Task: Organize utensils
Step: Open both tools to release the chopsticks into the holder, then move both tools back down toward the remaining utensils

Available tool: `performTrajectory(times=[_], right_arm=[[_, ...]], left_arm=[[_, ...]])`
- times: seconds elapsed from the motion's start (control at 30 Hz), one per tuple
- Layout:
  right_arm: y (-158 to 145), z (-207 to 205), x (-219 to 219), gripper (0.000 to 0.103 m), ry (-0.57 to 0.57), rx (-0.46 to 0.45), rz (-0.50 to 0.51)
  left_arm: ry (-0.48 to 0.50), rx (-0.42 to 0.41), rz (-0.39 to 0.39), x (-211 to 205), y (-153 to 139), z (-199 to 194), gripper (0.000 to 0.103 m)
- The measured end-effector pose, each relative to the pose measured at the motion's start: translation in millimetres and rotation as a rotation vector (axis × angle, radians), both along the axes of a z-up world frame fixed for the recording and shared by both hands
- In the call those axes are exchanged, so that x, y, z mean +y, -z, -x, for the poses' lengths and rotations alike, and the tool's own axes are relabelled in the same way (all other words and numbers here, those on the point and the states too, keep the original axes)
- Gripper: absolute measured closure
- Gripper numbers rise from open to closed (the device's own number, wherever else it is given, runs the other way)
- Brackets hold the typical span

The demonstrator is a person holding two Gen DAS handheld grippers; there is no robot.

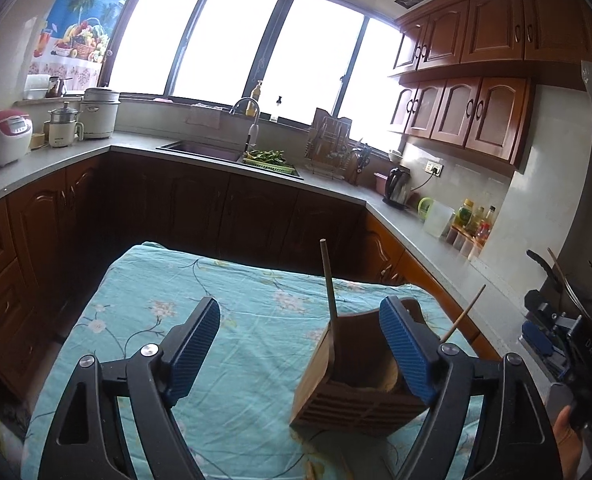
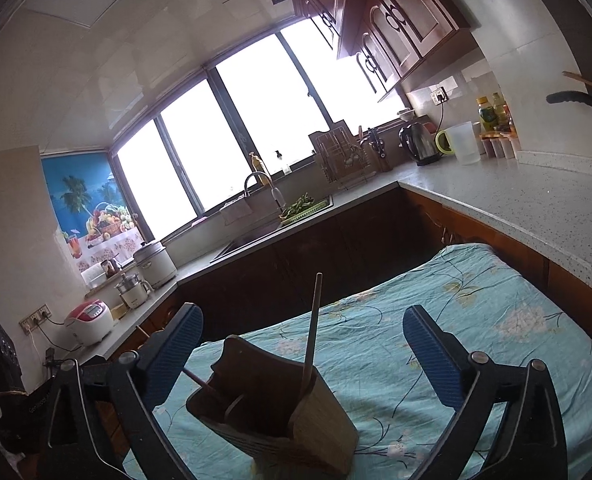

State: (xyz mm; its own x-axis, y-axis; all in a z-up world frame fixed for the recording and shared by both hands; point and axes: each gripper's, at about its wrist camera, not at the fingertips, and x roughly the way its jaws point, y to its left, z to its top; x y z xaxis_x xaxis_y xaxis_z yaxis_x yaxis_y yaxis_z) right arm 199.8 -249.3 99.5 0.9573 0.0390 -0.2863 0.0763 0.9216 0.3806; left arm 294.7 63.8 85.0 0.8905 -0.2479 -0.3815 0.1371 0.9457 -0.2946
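Table edge, far: cloth-covered table (image 1: 223,320) ends short of the dark lower cabinets (image 1: 199,208); a shadowed gap lies between them.
Table edge, right: runs close beside the grey countertop (image 2: 536,196).
Open room: bare cloth to the left of and beyond the holder in the left wrist view; bare cloth to the right of it in the right wrist view.
Left gripper (image 1: 300,354): released, jaws spread wide, nothing pressed between the blue pads (image 1: 193,344); right finger overlaps the holder's upper right rim in view, contact not determinable.
Right gripper (image 2: 304,354): released, jaws spread wide, gripping nothing; left pad stands just beside the holder's left side.
Second tool: black and blue gripper body visible at the right edge of the left wrist view, with part of a hand (image 1: 568,436) on it.
Utensil holder (image 1: 360,384): brown wooden box with slotted front, standing on the cloth near the table's near right part, slightly tilted in view.
Holder contents: one long wooden stick (image 1: 330,284) rising near upright; a second thin stick (image 1: 464,312) leaning out to the right.
Sink (image 1: 199,150): set in the far counter, green basket of leafy vegetables (image 1: 267,158) at its right end.
Counter, left: rice cooker (image 1: 3,136), small pots.
Counter, right: kettle (image 1: 398,188), clear jug, bottles.
Surface: turquoise cloth with floral print, wrinkled.
Room: kitchen, bright wide window (image 1: 255,48), brown upper cabinets (image 1: 476,80).
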Motion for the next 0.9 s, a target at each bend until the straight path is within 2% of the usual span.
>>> performTrajectory(times=[0.2,0.4,0.67,0.9], right_arm=[[0.3,42.0,4.1,0.001,-0.024,0.021,0.011],[15.1,77.1,8.8,0.001,-0.039,0.076,0.021],[44.4,112.0,17.2,0.001,-0.047,0.162,0.05],[70.5,120.6,19.5,0.001,-0.062,0.239,0.034]], left_arm=[[-0.011,0.04,0.003,6.9,8.9,48.0,0.015],[0.005,0.103,0.022,19.8,13.6,83.8,0.015],[0.02,0.181,0.036,32.6,25.2,117.0,0.015],[0.037,0.253,0.027,31.8,43.0,129.2,0.015]])
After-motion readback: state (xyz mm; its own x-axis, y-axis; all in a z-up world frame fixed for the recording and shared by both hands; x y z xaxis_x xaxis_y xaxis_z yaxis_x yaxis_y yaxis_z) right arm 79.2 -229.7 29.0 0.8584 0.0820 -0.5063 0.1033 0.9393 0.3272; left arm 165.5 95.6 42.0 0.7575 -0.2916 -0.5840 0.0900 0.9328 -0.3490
